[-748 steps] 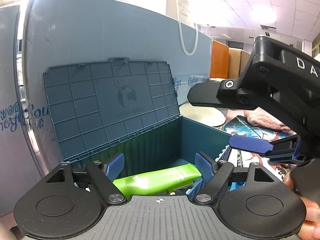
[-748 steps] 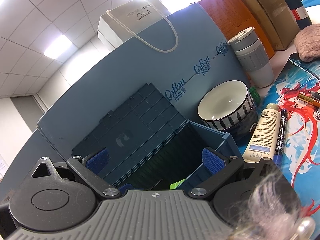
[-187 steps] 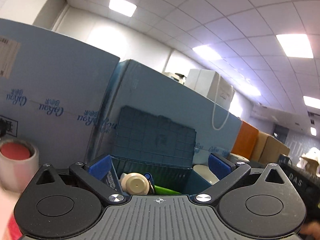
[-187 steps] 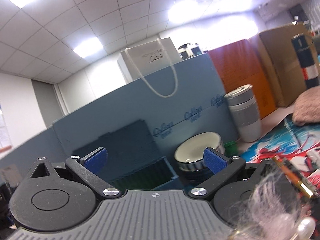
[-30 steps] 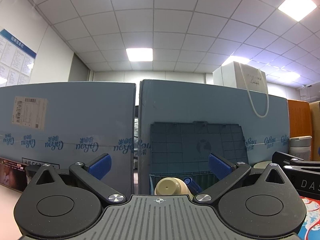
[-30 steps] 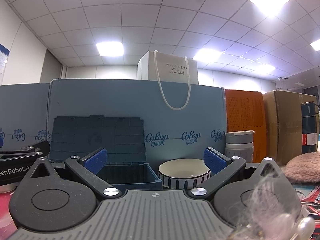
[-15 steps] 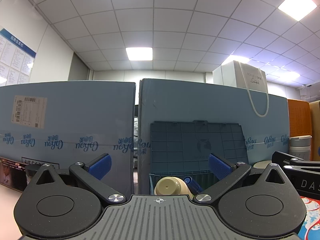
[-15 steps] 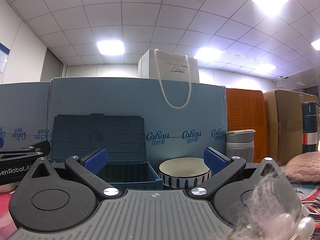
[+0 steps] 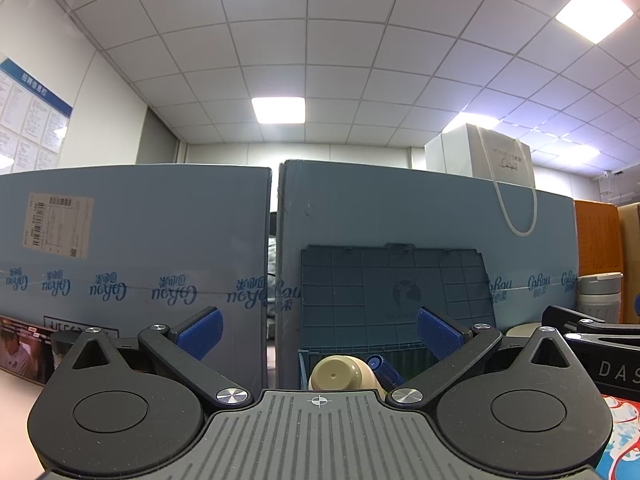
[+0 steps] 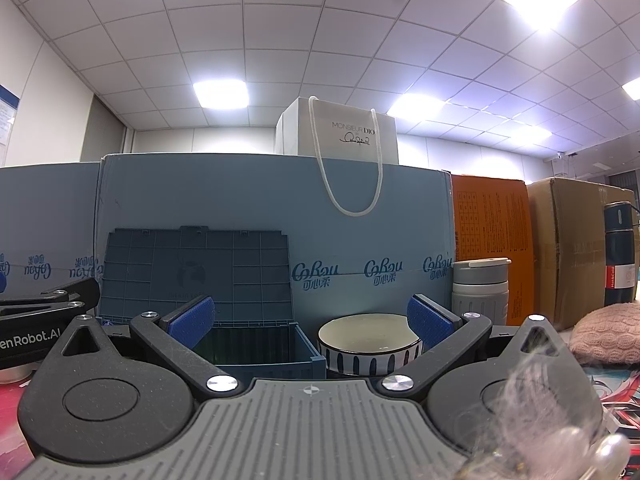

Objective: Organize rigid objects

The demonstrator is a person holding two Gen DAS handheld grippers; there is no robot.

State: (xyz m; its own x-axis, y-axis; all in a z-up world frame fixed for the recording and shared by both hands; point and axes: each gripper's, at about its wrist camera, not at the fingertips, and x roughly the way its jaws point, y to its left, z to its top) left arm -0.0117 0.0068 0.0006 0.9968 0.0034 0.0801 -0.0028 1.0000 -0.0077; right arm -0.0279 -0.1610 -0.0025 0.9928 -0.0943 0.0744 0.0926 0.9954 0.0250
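Fingers of the left gripper [image 9: 319, 330] and right gripper [image 10: 311, 318] stand wide, holding nothing. The blue storage box [image 10: 260, 344], lid raised, holds a beige-capped tube [image 9: 340, 374] and apparently a blue pen [image 9: 384, 368].

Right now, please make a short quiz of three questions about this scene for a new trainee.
1. True or false: the lid of the blue storage box stands open.
2. What stands directly right of the box in the right wrist view? A) striped bowl B) grey tumbler C) pink knitted item
3. Fill in: both the left gripper and the right gripper are ____ and hold nothing.

Key: 1 true; 2 A; 3 open.
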